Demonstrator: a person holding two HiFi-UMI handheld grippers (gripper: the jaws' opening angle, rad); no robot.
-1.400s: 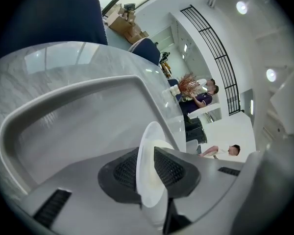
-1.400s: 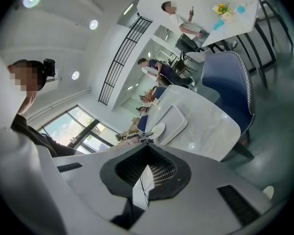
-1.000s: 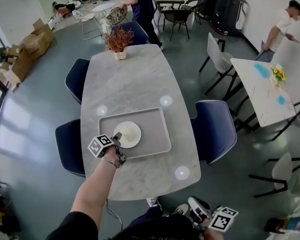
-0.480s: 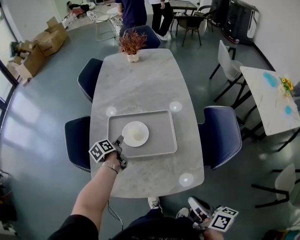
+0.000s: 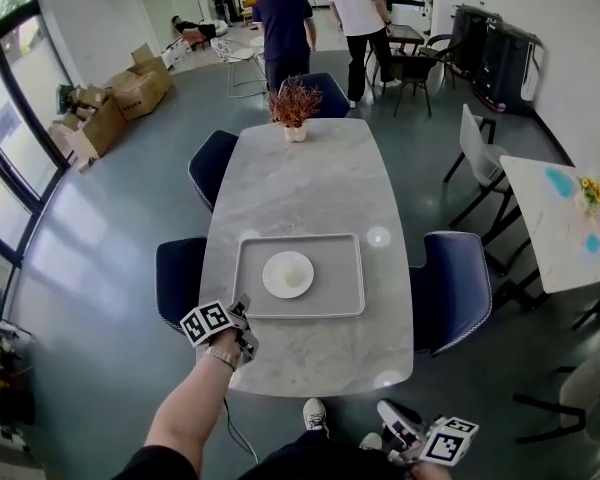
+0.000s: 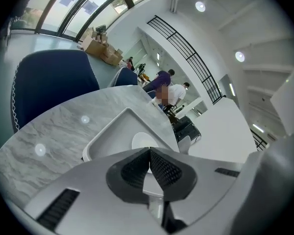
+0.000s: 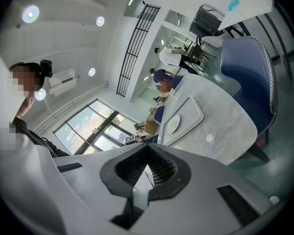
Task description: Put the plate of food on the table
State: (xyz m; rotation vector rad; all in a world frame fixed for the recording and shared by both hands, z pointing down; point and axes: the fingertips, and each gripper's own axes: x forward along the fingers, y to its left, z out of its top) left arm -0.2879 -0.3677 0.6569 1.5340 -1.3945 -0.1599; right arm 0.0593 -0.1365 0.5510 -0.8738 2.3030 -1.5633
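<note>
A white plate point(image 5: 287, 274) with a pale lump of food sits in the grey tray point(image 5: 341, 288) in the middle of the marble table point(image 5: 310, 183). My left gripper point(image 5: 243, 308) hovers off the tray's near-left corner, clear of the plate. Its jaws have just been closing and are shut with nothing between them. In the left gripper view the pads meet at the left gripper point(image 6: 149, 156), with the tray point(image 6: 105, 136) and plate point(image 6: 143, 141) beyond. My right gripper point(image 5: 388, 410) hangs low by the person's feet, shut and empty. The right gripper point(image 7: 147, 156) looks across at the tray point(image 7: 191, 109) and plate point(image 7: 173, 124).
Blue chairs point(image 5: 458, 283) stand at both long sides of the table. A potted plant point(image 5: 294, 103) is at its far end, with two people point(image 5: 283, 18) behind it. A second white table point(image 5: 565, 218) stands at the right, cardboard boxes point(image 5: 110, 103) at the left.
My left gripper has drawn back from the plate's edge to just off the tray's near-left corner and its jaws have shut. The plate stays in the tray. The right gripper has kept still.
</note>
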